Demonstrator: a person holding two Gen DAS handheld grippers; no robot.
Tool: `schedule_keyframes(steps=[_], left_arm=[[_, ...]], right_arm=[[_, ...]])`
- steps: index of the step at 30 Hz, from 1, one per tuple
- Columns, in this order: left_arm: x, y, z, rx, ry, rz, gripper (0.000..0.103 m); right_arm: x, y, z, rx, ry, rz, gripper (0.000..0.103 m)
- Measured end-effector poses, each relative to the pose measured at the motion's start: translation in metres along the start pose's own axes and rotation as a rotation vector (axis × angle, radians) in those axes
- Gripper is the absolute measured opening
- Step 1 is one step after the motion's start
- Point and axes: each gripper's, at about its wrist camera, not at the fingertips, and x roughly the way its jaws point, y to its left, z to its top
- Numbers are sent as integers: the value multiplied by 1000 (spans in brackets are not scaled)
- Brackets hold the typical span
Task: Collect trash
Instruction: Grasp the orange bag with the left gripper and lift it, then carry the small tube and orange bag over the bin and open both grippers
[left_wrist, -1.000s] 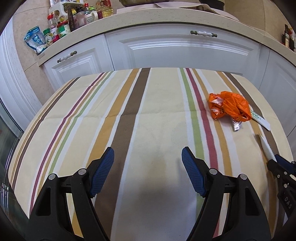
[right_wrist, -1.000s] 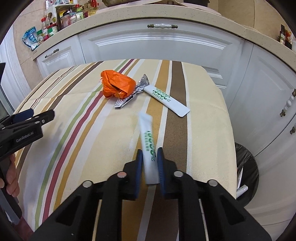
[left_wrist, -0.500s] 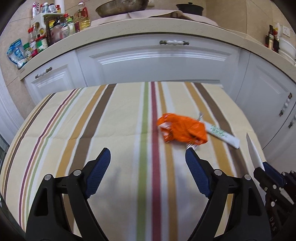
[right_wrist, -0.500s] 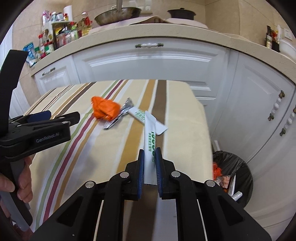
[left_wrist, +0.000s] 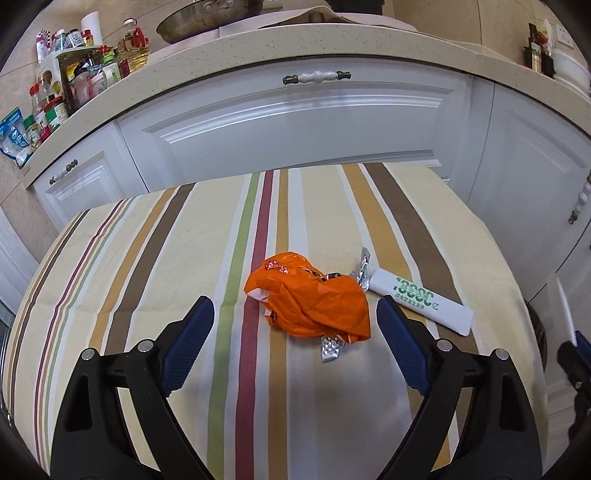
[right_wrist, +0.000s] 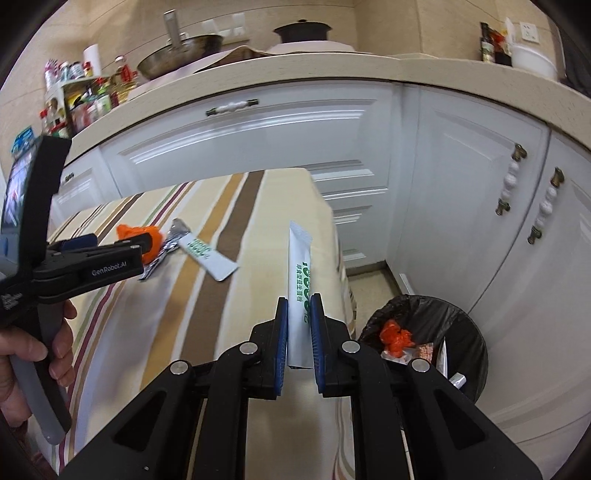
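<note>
Right gripper (right_wrist: 298, 321) jaws pinch white packet (right_wrist: 299, 266) (upright), bin (right_wrist: 461, 325) at 3 o'clock. Left gripper (left_wrist: 295, 325) jaws wide around orange wrapper (left_wrist: 314, 299) on table (left_wrist: 147, 258).

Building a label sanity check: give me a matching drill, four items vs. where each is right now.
Items:
1. orange wrapper
2. flat white sachet
3. upright white sachet
4. bin

Places:
A. on the floor by the cabinets, black liner, trash inside
B. clamped in the right claw
C. on the striped cloth, ahead of the open left claw
D. lying on the cloth, right of the orange wrapper

Pairs: 1-C, 2-D, 3-B, 4-A
</note>
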Motion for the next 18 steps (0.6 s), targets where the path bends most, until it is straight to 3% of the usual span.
schedule_keyframes(steps=[7,12,18], left_arm=[[10,2,-1,-6,12,15,85],[14,0,-3,12,35,-18,53],[7,4,-3,-2,14,-25,51]], right_arm=[[2,-15,0,11,-8,-35,13],[3,-21,-1,21,-9,-45,13],[2,-23,0,23,-14,-56,13]])
